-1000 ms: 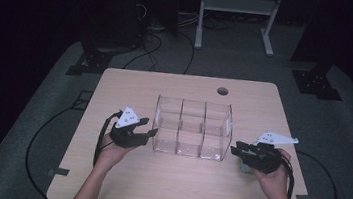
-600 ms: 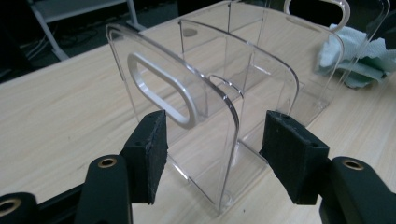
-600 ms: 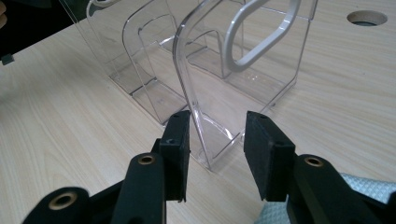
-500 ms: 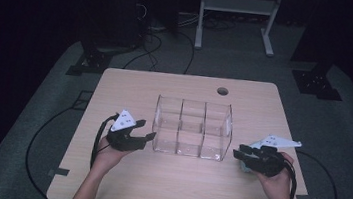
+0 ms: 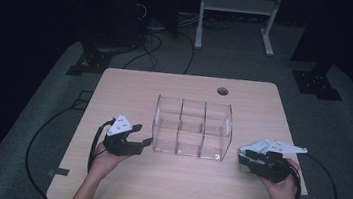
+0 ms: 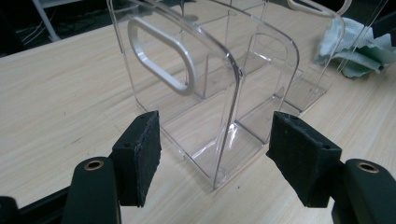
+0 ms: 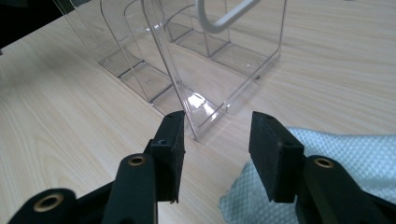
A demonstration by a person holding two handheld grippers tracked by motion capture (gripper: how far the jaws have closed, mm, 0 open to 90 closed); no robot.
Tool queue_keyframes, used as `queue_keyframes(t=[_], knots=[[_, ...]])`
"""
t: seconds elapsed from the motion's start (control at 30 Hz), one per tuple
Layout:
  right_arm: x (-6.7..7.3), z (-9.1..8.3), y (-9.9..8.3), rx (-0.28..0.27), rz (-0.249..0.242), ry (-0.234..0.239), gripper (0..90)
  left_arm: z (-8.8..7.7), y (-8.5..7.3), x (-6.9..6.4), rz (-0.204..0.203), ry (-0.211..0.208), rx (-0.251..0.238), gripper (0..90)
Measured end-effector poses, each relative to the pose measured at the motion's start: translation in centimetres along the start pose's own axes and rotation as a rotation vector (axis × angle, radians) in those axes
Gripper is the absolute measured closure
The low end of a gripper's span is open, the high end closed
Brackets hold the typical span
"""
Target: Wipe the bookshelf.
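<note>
spanning most of the high view, your wooden desk [image 5: 175,180] carries a clear three-compartment organizer [image 5: 192,128] at its centre. your left claw [image 5: 143,142] sits at the organizer's nine o'clock end, jaws just opened and released, with the near corner wall standing between the pads [image 6: 140,154] untouched. your right claw [image 5: 243,160] waits at three o'clock, just beside the other end, jaws also just widened, gripping nothing. a pale green cloth [image 7: 327,172] lies on the desk under that right claw, touching it from below.
</note>
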State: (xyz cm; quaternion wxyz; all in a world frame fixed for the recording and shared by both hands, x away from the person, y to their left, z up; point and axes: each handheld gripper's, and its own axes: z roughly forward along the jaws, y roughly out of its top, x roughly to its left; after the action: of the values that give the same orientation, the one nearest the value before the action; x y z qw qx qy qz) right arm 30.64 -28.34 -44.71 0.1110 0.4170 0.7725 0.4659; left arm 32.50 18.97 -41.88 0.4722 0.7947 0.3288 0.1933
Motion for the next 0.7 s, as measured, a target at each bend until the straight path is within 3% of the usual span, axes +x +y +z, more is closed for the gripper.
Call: queue_keyframes(t=[0.7], knots=[[-0.9, -1.6, -2.6, 0.002, 0.042, -0.019, 48.0, -0.9, -1.7, 0.1, -0.034, 0.016, -0.001, 27.3]])
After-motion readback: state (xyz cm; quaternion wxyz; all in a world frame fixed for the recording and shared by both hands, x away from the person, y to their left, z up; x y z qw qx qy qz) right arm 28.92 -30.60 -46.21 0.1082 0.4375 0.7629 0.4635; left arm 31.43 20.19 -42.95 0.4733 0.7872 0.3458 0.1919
